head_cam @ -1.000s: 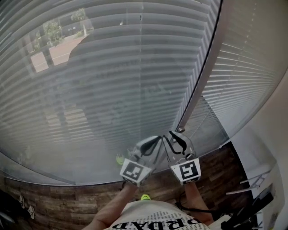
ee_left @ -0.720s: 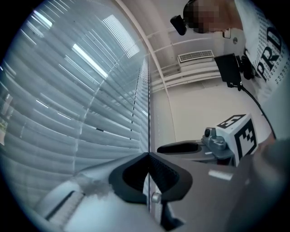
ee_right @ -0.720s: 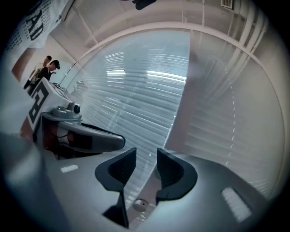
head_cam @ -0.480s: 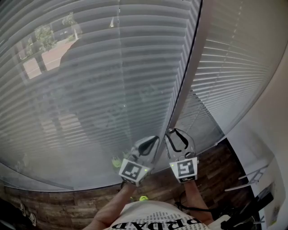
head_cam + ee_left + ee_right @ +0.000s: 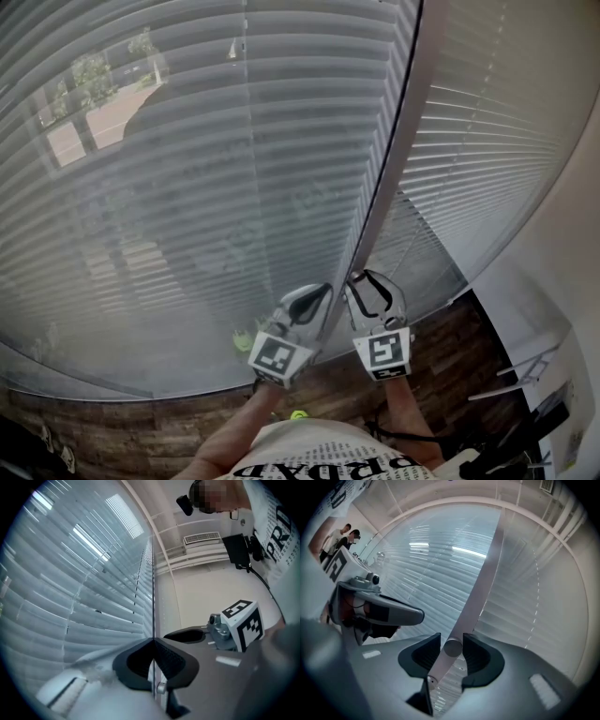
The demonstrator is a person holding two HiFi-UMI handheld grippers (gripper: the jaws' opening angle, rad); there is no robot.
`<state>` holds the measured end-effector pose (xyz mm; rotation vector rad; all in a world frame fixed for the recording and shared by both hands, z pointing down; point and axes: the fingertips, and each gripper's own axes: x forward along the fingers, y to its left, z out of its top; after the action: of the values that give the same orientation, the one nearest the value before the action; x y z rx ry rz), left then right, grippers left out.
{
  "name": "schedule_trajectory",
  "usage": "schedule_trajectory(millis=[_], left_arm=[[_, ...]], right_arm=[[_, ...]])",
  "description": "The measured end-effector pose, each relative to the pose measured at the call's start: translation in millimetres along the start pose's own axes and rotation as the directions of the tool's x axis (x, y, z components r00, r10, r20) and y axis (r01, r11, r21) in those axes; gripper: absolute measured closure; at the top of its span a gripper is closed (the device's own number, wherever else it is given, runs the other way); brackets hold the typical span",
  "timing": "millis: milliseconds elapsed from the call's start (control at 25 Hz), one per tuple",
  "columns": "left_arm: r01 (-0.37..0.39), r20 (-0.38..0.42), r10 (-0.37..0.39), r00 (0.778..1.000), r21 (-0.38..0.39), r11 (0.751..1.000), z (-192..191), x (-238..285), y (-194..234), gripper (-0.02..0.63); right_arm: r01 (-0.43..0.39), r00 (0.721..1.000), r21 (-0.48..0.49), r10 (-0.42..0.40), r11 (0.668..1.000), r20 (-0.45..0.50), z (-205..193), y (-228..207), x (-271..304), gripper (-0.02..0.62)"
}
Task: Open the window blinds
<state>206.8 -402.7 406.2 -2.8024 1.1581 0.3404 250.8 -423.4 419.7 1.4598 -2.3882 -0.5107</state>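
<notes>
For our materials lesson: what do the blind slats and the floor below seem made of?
Blind slats: likely aluminium or plastic; thin, pale grey, with a soft sheen. Floor: wood or wood-look laminate; brown, matt, with visible plank seams and grain.

Head view looks steeply down on left claw [image 5: 319, 292] and right claw [image 5: 368, 279]; each gripper view faces along its jaws, close to the blinds [image 5: 187, 187]; all share them.

Head view: wood-plank floor [image 5: 141, 417] along the bottom, trees [image 5: 94, 70] outside at upper left. Left gripper view: white vent grille [image 5: 201, 538] at upper right.
</notes>
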Motion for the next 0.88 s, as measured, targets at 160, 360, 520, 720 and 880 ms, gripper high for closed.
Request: schedule_trajectory(millis=[160, 360, 520, 720, 880], left_arm=[[0.008, -0.017, -0.008, 1.000, 0.007, 1.000, -4.1, 0.3, 2.2, 0.612], [0.011, -0.005, -0.011, 1.000, 0.001, 1.000, -3.8, 3.6, 0.7, 0.612], [0.015, -0.006, -0.015, 1.000, 0.017, 1.000, -4.5, 4.6, 0.0, 0.612], [0.027, -0.024, -0.027, 0.999, 0.011, 1.000, -9.5, 6.1, -1.9, 0.612], [0.031, -0.025, -0.031, 0.999, 0.009, 0.999, -11.2, 8.4, -2.9, 0.612]], right_arm=[[0.001, 1.000, -0.007, -0.001, 1.000, -0.022, -4.9, -1.6, 3.0, 0.454], [-0.008, 0.999, -0.023, 0.007, 1.000, -0.045, -10.4, -1.3, 6.9, 0.453], [-0.009, 0.998, -0.022, 0.008, 1.000, -0.057, -14.5, -1.5, 9.5, 0.454], [-0.001, 0.999, -0.018, 0.000, 1.000, -0.052, -15.4, -3.3, 10.1, 0.469], [0.005, 0.999, -0.014, -0.006, 1.000, -0.053, -15.0, -4.6, 10.2, 0.463]])
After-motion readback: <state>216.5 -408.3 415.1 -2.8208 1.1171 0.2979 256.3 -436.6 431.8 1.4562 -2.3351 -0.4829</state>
